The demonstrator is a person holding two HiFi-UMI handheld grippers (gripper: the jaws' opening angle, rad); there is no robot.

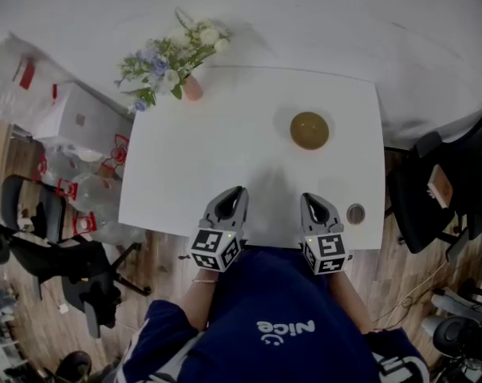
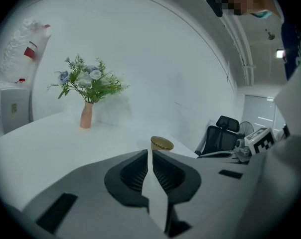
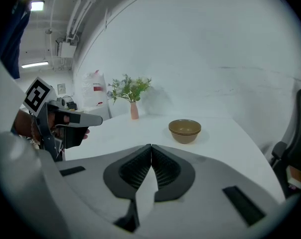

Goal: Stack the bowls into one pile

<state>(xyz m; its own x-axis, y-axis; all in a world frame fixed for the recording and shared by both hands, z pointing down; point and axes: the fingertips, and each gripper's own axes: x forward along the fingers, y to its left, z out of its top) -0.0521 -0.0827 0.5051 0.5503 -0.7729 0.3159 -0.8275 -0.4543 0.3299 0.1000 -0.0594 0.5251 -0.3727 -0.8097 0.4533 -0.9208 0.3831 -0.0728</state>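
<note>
The left gripper [image 1: 236,191] has its jaws all but together. Its own view [image 2: 150,152] shows only a thin slit between the tips, with nothing in it. The right gripper [image 1: 311,199] is fully closed, tips touching, and its own view [image 3: 151,146] shows it empty too. Neither touches anything. Both hang side by side at the near edge of the white table [image 1: 201,158], jaws pointing across it, just above the person's blue top [image 1: 285,325].

The bowls [image 1: 310,130] are brown and already sit nested in one pile on the right half of the table, well apart from both grippers. The pile lies ahead of the right gripper [image 3: 185,131] and ahead and to the right of the left one [image 2: 162,144].

Between the grippers and the pile the tabletop is bare white. A pink vase [image 1: 192,88] of flowers [image 1: 165,61] stands at the far left corner, well away from the bowls. A small round dark thing [image 1: 355,213] — too small to name — lies by the near right corner, just beside the right gripper. A black chair [image 1: 436,190] stands close off the table's right edge, and another chair [image 1: 45,238] stands off its left — with boxes and bags beyond it.
</note>
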